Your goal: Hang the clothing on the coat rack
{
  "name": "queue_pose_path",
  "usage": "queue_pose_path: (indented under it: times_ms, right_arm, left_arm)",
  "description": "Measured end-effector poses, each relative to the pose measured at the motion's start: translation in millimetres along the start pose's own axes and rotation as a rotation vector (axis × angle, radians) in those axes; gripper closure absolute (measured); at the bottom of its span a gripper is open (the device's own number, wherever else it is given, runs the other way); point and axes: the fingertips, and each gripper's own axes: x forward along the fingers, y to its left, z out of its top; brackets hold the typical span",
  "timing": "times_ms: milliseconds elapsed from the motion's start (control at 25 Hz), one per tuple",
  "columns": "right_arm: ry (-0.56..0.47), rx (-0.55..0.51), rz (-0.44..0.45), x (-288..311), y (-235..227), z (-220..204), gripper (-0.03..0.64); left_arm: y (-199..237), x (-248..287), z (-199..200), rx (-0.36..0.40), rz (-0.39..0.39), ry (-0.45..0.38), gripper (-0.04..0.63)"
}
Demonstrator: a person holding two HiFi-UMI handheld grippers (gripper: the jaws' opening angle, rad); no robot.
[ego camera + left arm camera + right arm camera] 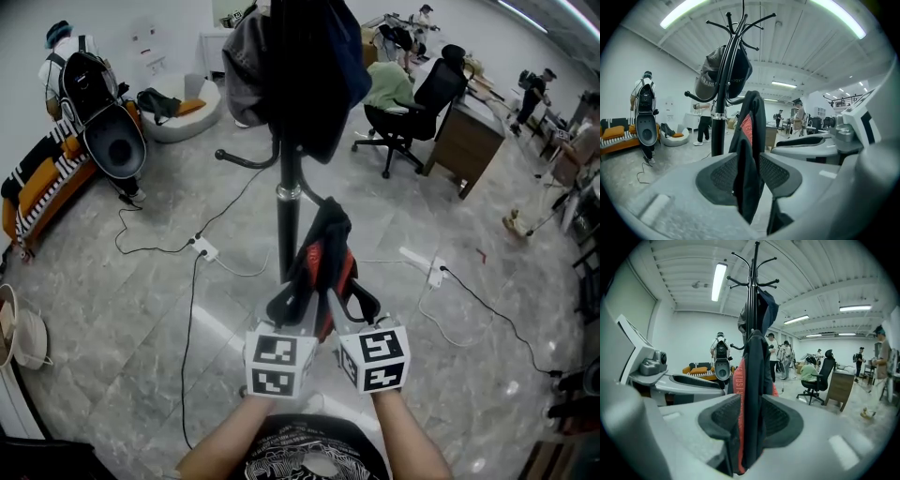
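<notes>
Left gripper: the left gripper (749, 176) has its jaws spread wide, and a fold of cloth hangs between the pads (723, 174) without being pinched
Right gripper: the right gripper (750, 420) is also spread wide; cloth runs down between its 2 pads, whose mesh faces show bare on either side
Garment: the black and red garment (323, 248) rises upright from between both grippers, and its top lies at a lower hook just beside the pole; whether the hook carries it cannot be told
Coat rack: the black coat rack (289, 225) stands straight ahead of the grippers and close to them, with curved hooks low on the pole and more at the crown
Already on the rack: dark clothes (300, 66) bunched near the top
Gripper positions: side by side below the garment, marker cubes nearly touching, each at the end of a bare forearm
Floor: grey marbled floor (112, 319) crossed by thin black cables (187, 319) leading to a white power strip (204, 249)
Background: a person in a green top (386, 84) sits on a black office chair (424, 103) at a desk, well apart from the rack; a standing person (67, 52) is at far left
</notes>
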Motion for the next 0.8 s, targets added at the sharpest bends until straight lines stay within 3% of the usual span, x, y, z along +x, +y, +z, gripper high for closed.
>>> queue_pose_path:
  times_ms: [800]
  right_arm:
    - [-0.011, 0.032, -0.061, -46, 70, -5, 0.52]
  left_arm:
    - [3, -74, -20, 0.005, -0.091, 0.047, 0.474]
